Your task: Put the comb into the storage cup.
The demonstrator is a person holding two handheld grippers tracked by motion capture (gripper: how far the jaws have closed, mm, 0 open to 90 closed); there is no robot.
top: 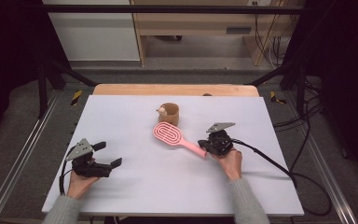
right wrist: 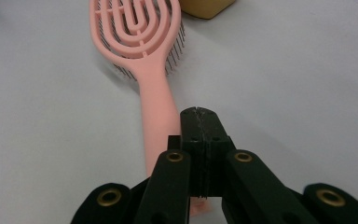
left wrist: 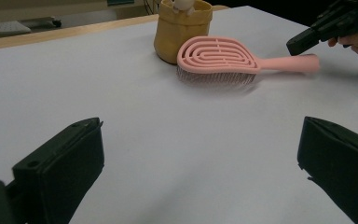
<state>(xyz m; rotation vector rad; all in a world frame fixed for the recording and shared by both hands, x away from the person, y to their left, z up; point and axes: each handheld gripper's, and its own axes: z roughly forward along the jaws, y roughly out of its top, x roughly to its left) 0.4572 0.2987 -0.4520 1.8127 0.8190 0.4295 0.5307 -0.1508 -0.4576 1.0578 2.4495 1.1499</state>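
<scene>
A pink hairbrush (top: 168,133) lies bristles down on the white table (top: 135,186), its handle pointing toward my right gripper (top: 202,147). That gripper is shut with nothing between its jaws, its tip hovering just over the handle's end (right wrist: 158,121). In the right gripper view the closed jaws (right wrist: 200,117) sit beside and above the handle. My left gripper (top: 107,155) rests near the table's front left, open wide and empty, aimed at the brush (left wrist: 219,56) from a distance.
A tan cup (top: 170,114) with a small pale figure (top: 161,110) in it stands just behind the brush head. A wooden edge (top: 175,89) runs along the table's far side. Cables trail off to the right (top: 270,163).
</scene>
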